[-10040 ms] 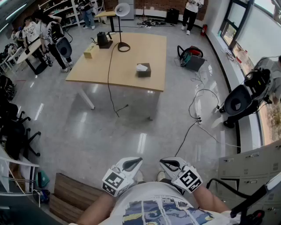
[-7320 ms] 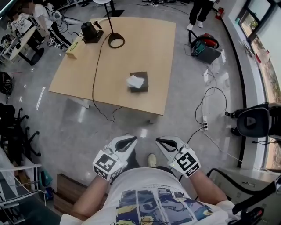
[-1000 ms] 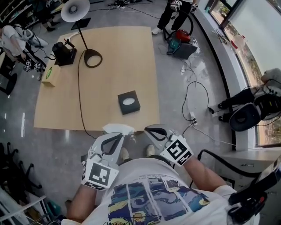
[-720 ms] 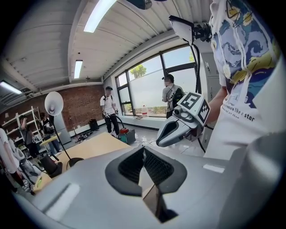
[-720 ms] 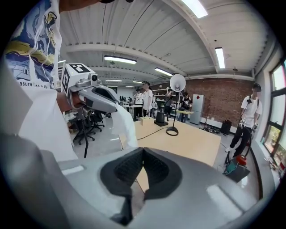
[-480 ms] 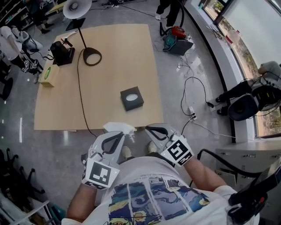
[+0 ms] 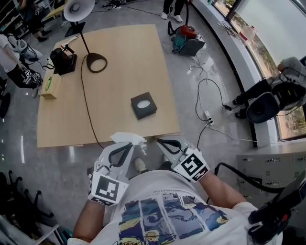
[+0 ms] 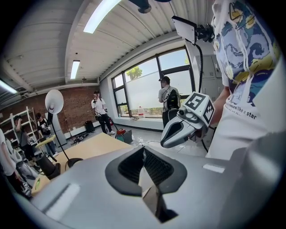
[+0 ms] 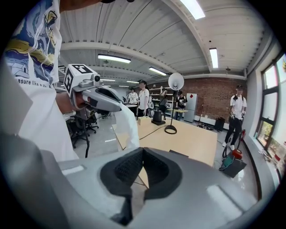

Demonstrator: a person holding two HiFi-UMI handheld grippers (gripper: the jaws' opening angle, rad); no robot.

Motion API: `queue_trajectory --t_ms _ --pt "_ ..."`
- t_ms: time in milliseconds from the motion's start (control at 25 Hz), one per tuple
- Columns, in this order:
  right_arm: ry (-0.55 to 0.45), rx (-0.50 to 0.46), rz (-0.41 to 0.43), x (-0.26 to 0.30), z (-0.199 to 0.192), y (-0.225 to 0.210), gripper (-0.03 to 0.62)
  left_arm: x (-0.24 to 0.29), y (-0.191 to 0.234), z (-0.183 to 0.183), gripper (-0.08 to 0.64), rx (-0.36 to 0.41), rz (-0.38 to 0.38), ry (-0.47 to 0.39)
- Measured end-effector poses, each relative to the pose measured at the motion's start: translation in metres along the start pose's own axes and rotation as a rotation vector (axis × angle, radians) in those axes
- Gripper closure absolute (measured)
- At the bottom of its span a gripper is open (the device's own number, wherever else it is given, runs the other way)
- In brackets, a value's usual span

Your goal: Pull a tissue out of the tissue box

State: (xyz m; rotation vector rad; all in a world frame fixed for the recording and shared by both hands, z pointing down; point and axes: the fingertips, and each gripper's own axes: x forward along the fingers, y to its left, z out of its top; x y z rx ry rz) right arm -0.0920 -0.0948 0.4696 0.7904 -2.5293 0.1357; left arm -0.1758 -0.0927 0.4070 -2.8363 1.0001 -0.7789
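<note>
The dark tissue box [image 7: 143, 105] stands on the wooden table [image 7: 114, 52], with white tissue showing in its top slot. My left gripper [image 7: 128, 143] is shut on a pulled-out white tissue [image 7: 128, 138], which hangs off its tip just in front of the table's near edge. The right gripper view shows that left gripper [image 9: 117, 107] with the tissue [image 9: 128, 127] drooping below it. My right gripper [image 7: 160, 141] is shut with nothing in it, beside the left one and close to my body. Both grippers are well short of the box.
A floor-lamp-style light [image 7: 79, 9] with round base [image 7: 97, 62], a black device [image 7: 62, 59] and a yellowish box [image 7: 49, 86] sit at the table's far left, with a cable running to the near edge. Floor cables [image 7: 208, 103], a red machine [image 7: 184, 33] and a seated person [image 7: 282, 86] are on the right.
Earlier the tissue stuck up from the box and both grippers were empty; now my left gripper holds it. Over the last second both grippers drifted slightly back along the table's near edge.
</note>
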Motion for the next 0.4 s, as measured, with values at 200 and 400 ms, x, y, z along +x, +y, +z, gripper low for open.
queue_trajectory --t_ms 200,400 --pt "0.002 0.004 -0.019 0.0001 0.0012 -0.0021 0.589 0.0023 0.0014 0.0010 0.552 0.010 -0.015 -0.009" --pt "0.011 0.006 -0.019 -0.0021 -0.0007 -0.0011 0.589 0.0061 -0.0018 0.0003 0.552 0.000 -0.025 -0.004"
